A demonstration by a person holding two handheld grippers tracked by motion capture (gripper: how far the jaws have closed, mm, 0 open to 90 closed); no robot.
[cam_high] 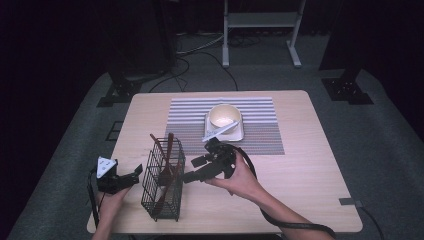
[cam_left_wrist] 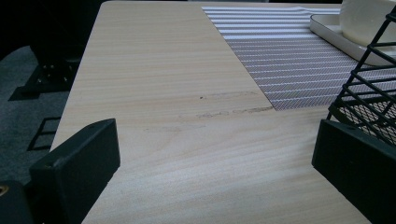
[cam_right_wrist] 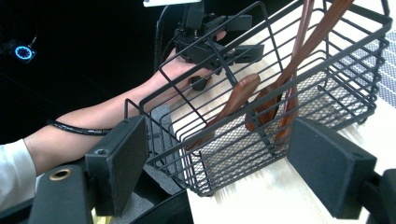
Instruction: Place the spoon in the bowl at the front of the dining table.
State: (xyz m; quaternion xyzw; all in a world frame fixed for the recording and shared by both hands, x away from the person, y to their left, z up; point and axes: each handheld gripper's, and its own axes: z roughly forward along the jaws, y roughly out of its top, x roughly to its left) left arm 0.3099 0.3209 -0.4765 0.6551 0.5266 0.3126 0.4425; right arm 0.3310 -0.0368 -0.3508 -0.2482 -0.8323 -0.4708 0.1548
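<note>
The black wire basket (cam_high: 162,180) stands upright near the front edge of the table (cam_high: 300,165), just ahead of the striped placemat (cam_high: 260,135). Inside it lean several brown wooden utensils (cam_high: 167,160), handles poking up over the rim; in the right gripper view they rest slanted against the mesh floor (cam_right_wrist: 261,107).

The left claw (cam_high: 131,176) sits low at the basket's left side, jaws apart, holding nothing. In the left gripper view its jaws stand wide, bare tabletop between them, and the basket's wire corner (cam_left_wrist: 369,93) shows just past the right-hand jaw; whether that jaw touches the wire, I cannot tell.

The right claw (cam_high: 196,169) comes in from the other side, gripped in the person's right hand (cam_high: 240,177), jaws open and pointing at the basket's right wall, very near it. In the right gripper view the two pads stand well apart with the basket (cam_right_wrist: 280,93) between and beyond them, nothing pinched.

Back on the placemat, a cream bowl (cam_high: 225,116) sits on a white square plate (cam_high: 239,134), with a pale utensil (cam_high: 220,132) lying across the plate's front edge.
</note>
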